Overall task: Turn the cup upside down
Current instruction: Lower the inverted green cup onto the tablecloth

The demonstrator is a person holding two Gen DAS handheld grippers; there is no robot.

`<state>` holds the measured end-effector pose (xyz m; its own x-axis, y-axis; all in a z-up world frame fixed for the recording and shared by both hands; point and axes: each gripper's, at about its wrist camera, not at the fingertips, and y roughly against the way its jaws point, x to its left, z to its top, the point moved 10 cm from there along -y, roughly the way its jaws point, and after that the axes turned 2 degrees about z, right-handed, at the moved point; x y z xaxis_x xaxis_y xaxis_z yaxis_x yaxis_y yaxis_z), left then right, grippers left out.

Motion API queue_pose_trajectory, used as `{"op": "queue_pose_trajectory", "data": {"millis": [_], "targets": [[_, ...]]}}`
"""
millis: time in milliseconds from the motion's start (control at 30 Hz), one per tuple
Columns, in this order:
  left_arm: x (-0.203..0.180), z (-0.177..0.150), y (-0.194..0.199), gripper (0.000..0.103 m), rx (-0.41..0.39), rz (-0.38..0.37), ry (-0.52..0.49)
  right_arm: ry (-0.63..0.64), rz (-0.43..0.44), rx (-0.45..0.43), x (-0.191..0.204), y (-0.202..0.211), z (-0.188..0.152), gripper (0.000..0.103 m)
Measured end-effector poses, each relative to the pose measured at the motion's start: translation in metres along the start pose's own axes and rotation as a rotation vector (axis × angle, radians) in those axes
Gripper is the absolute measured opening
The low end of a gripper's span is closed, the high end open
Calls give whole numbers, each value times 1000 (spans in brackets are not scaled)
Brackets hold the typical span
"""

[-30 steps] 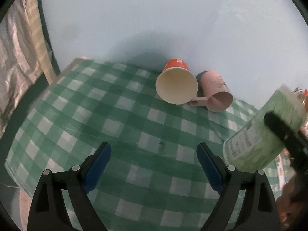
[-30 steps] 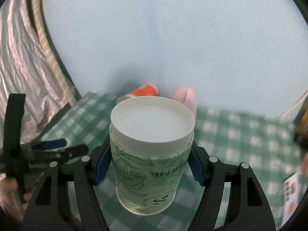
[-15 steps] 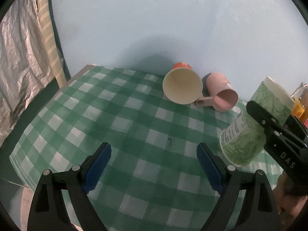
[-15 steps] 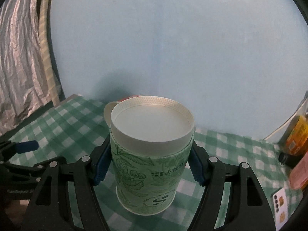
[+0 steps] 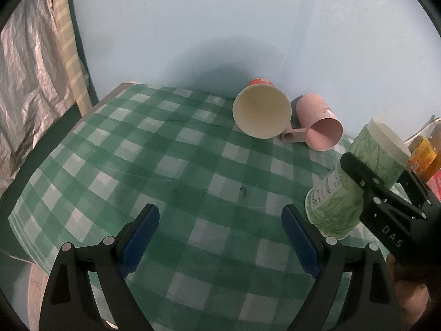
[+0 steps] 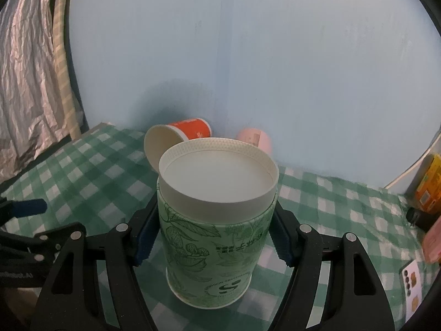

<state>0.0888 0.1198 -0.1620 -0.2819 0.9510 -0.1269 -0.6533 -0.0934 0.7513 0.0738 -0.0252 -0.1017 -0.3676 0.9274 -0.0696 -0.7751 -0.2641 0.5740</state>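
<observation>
My right gripper (image 6: 212,237) is shut on a green leaf-print paper cup (image 6: 213,237), held upside down with its white base up and its rim close to the checked tablecloth (image 6: 344,207). The cup also shows in the left wrist view (image 5: 355,182), tilted, at the right. My left gripper (image 5: 220,240) is open and empty above the cloth (image 5: 165,165). An orange paper cup (image 5: 261,115) and a pink mug (image 5: 319,127) lie on their sides at the back by the wall.
A light blue wall (image 5: 220,27) rises right behind the table. Silver foil sheeting (image 5: 24,82) hangs at the left. Orange packets (image 6: 428,187) and a card (image 6: 412,281) lie at the right edge. The table's left edge (image 5: 41,165) drops off.
The right gripper has lowered the upside-down cup closer to the cloth. The left gripper has drawn back slightly and stays open.
</observation>
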Motion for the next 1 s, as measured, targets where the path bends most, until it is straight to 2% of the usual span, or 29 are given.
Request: {"op": "queue_pose_trajectory", "data": {"millis": [200,400,533,867,1000], "targets": [[-2,0,5,92,-3,-7,5,-22,14,-12,-2,5,-1,72],[-6,4,18,92,-33,-15,4,-43,24,-32,-3,18,8,77],[-10,8,34,92,-74,-26,4,-60,41,-45,-5,35,17,77],[-25,16,80,92,-188,-21,-27,-127,87,-12,-20,89,30,84],[-31,15,97,96,-238,-8,-44,-156,93,-22,-29,106,29,84]]}}
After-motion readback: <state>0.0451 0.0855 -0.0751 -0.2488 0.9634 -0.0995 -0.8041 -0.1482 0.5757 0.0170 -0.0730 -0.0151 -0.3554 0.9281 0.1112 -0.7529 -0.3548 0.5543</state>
